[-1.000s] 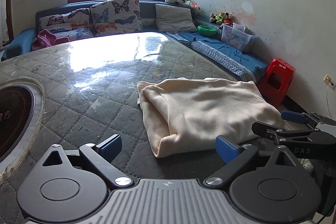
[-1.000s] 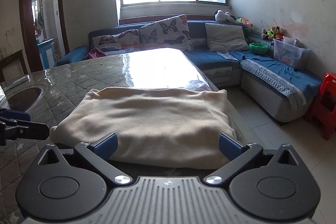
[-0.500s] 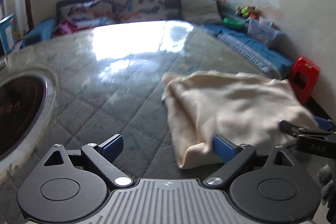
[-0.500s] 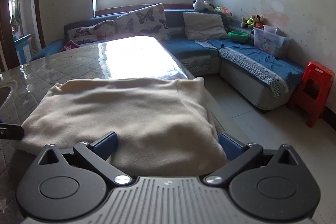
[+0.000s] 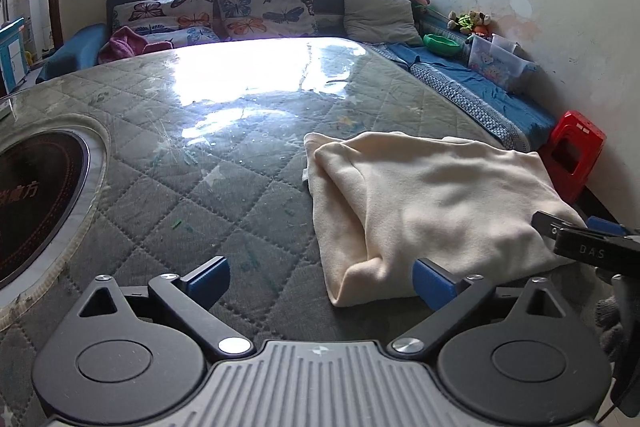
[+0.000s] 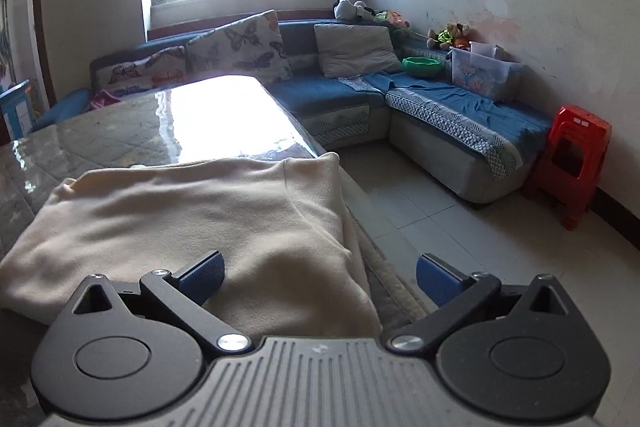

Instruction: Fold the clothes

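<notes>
A cream garment (image 5: 432,203) lies folded into a thick rectangle near the right edge of the quilted table (image 5: 200,187). My left gripper (image 5: 322,281) hovers at its near left corner. Its jaws are opening wide, and that corner lies loose between them beside the right pad (image 5: 434,285). My right gripper (image 6: 320,277) is open over the near right corner of the garment (image 6: 192,219); its left pad (image 6: 204,275) is above the cloth and its right pad hangs past the table edge. The right gripper (image 5: 572,227) also shows at the cloth's right end.
A round dark cooktop (image 5: 36,195) is set into the table at the left. A blue corner sofa (image 6: 440,99) with cushions runs along the far walls. A red stool (image 6: 576,155) stands on the tiled floor (image 6: 440,211). A gloved hand (image 5: 612,323) shows at the right.
The right gripper has moved right along the cloth's near edge to its right corner at the table edge. The left gripper has barely moved and stays wide at the near left corner.
</notes>
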The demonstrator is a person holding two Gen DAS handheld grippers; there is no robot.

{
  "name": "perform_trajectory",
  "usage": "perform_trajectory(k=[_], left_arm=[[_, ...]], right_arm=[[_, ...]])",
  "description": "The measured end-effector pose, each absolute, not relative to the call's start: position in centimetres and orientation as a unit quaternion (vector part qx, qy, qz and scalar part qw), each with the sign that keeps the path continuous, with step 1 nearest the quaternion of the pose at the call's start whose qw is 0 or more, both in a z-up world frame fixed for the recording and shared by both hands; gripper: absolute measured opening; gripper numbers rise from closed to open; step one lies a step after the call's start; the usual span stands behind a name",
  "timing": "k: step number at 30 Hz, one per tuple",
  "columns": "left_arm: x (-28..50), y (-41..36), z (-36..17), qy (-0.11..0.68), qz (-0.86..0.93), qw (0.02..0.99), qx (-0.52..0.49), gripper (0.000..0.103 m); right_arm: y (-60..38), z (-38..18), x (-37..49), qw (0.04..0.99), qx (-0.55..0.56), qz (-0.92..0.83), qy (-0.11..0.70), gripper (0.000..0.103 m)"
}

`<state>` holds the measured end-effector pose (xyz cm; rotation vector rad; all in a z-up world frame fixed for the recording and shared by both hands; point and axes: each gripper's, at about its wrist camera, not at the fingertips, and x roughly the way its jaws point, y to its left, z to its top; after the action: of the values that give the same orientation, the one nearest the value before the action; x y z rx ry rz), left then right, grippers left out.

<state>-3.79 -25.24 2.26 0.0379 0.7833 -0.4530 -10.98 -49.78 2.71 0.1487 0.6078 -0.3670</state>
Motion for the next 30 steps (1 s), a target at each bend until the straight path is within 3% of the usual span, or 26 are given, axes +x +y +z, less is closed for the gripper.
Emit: perform_trajectory(k=[30], left_arm=[[-8.2,-23.3,2.7,0.361,-0.227,0.904,0.028,0.103]], right_arm=[[-43.5,3.6,-16.2,0.946,0.069,-0.097,0.303,0.103]])
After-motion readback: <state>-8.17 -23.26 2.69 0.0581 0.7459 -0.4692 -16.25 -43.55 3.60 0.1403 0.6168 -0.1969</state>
